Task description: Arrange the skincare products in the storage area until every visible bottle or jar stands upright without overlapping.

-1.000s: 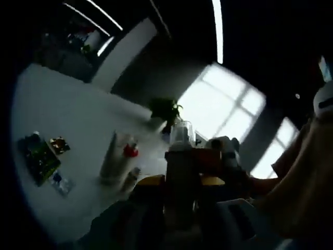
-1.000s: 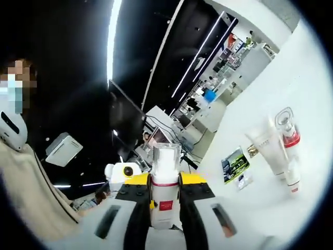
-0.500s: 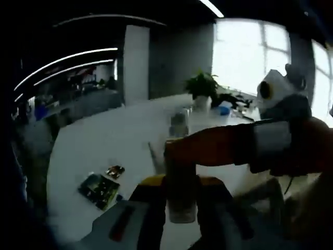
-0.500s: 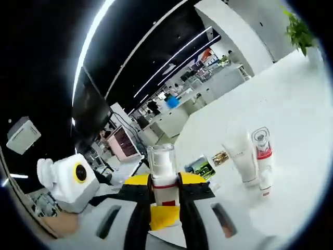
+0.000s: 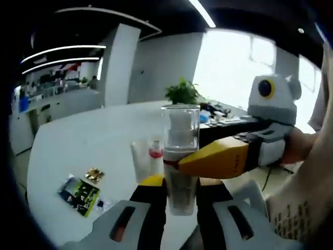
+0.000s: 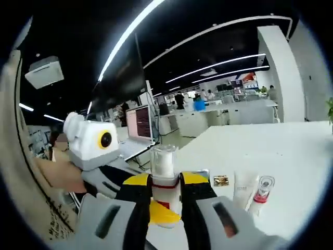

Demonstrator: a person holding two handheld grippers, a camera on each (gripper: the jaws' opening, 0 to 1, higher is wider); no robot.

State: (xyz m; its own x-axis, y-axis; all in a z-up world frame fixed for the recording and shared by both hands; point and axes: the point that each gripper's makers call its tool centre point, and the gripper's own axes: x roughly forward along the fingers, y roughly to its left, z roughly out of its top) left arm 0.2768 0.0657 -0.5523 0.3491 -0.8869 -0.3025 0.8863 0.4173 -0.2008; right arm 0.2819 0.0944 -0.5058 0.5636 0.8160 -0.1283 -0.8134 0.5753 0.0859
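1. Left gripper (image 5: 179,190): jaws pinched on a clear-capped spray bottle (image 5: 180,156), held upright above the white table (image 5: 78,146).
2. Right gripper (image 5: 229,156) comes in from the right of the left gripper view, yellow jaw tips touching that bottle's neck at the red band. Cannot tell from here whether it also grips.
3. Right gripper view: right gripper (image 6: 165,194) pressed on the spray bottle (image 6: 164,174), one jaw each side of the red-and-white body, cap clear & upright. Left gripper (image 6: 156,214) shows low in this view, yellow tip just under the bottle.
4. On the table (image 6: 291,156), well apart from the held bottle: white tube (image 6: 241,190) standing on its cap, w/ small red-banded bottle (image 6: 261,194) just beside it, prob. touching. Same pair in left gripper view: tube (image 5: 139,159), small bottle (image 5: 155,152).
5. Near them lie a green packet (image 5: 79,189), a gold sachet (image 5: 94,174) & a blue sachet (image 5: 102,204), flat on the table.
6. Potted plant (image 5: 182,94) at the table's far edge.
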